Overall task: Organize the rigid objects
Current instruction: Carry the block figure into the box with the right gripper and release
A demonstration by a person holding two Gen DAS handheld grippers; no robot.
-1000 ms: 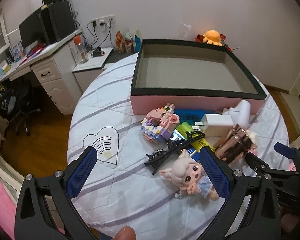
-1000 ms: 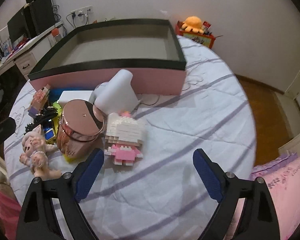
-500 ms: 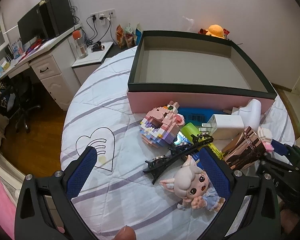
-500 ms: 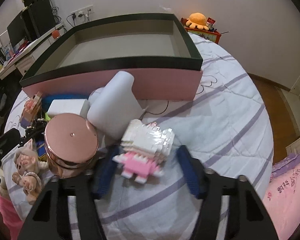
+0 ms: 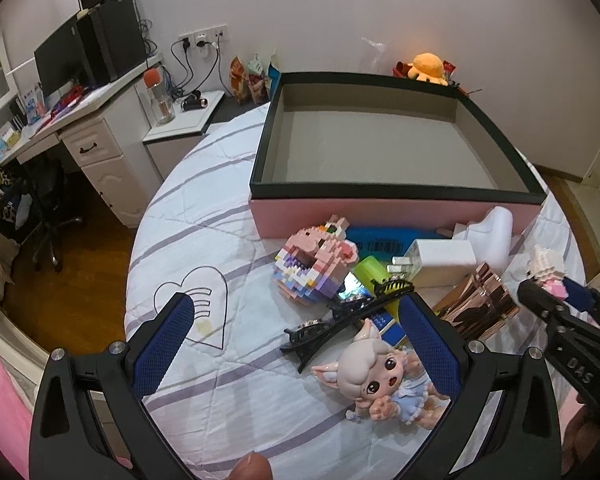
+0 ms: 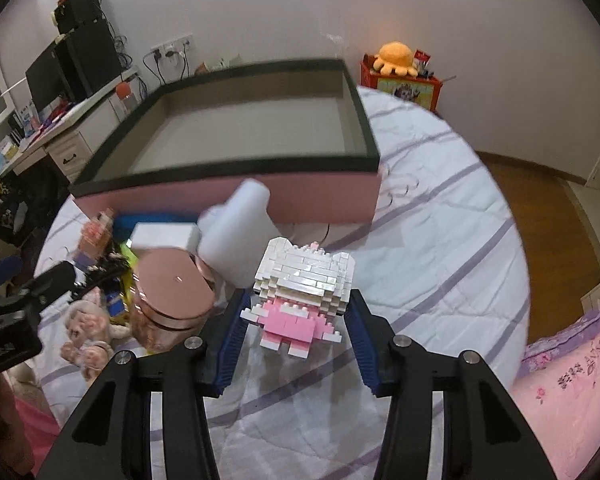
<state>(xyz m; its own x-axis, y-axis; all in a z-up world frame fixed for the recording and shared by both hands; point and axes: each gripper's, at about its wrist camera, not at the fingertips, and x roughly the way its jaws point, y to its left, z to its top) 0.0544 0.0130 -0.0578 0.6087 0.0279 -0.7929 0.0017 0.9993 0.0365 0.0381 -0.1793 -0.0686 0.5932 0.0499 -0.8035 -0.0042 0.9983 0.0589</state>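
My right gripper (image 6: pixel 296 320) is shut on a white and pink brick-built cat figure (image 6: pixel 302 286) and holds it above the bed, in front of the big pink box with a black rim (image 6: pixel 236 200). The figure also shows in the left wrist view (image 5: pixel 548 270). My left gripper (image 5: pixel 296 332) is open and empty over the bed, near a pile: a pink brick pig (image 5: pixel 316 264), black hair clips (image 5: pixel 340 316), a big-eyed doll (image 5: pixel 376 380), a rose-gold jar (image 6: pixel 172 300), a white box (image 5: pixel 440 258) and a white bottle (image 6: pixel 240 236).
The box interior (image 5: pixel 380 148) holds nothing visible. The round bed has a white striped cover (image 5: pixel 204 220) with a heart drawing (image 5: pixel 196 304). A desk with monitor (image 5: pixel 72 80) stands far left. A pink pillow (image 6: pixel 572 400) lies at the right edge.
My right gripper closed on the brick cat figure and lifted it off the bed toward the box. My left gripper drifted slightly forward and stayed open.
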